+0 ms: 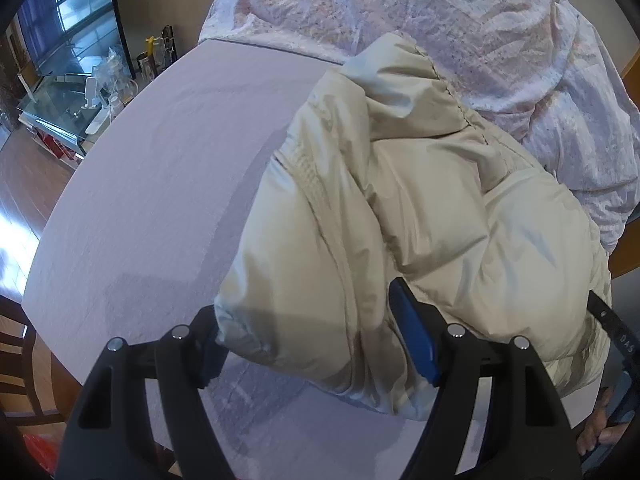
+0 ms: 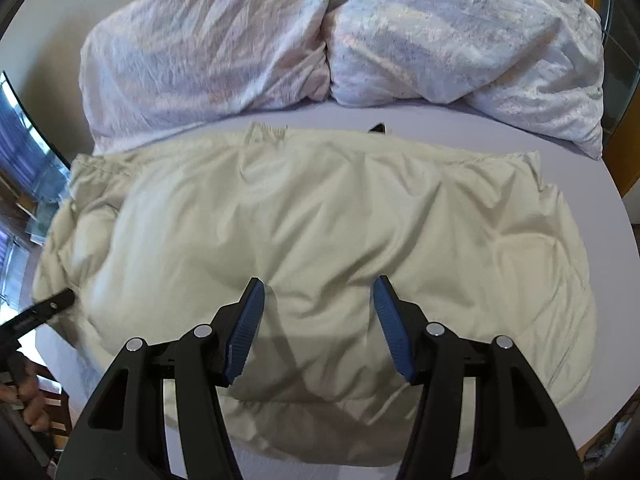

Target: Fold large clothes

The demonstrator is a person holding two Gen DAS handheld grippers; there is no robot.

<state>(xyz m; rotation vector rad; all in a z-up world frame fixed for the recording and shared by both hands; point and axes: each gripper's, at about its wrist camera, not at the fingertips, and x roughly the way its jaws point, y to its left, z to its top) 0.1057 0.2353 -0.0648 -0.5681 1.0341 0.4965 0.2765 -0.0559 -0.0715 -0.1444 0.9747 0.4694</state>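
The left gripper (image 1: 316, 344) has its jaws spread wide, and a puffy end of the cream puffer jacket (image 1: 400, 216) bulges into the gap between them. The blue pad on one finger sits right against the fabric; the other finger is at the jacket's edge. Nothing is actually pinched, as far as the left wrist view shows.

The right gripper (image 2: 318, 324) is also wide open, jaws apart, hovering over the near part of the jacket (image 2: 320, 232), with its shadow falling on the fabric. Whether the tips touch the cloth is hard to tell.

The jacket itself lies bunched in a fat, roughly rectangular bundle on the lavender sheet (image 1: 160, 160) of the bed, spread left to right in the right wrist view. Just past its far edge, a crumpled white-and-pink duvet (image 2: 320, 40) is piled up along the head of the bed.

Off to the left side there's a wooden floor, a glass-topped stand (image 1: 60, 108) cluttered with small stuff, and a dark screen (image 1: 68, 12) above it.
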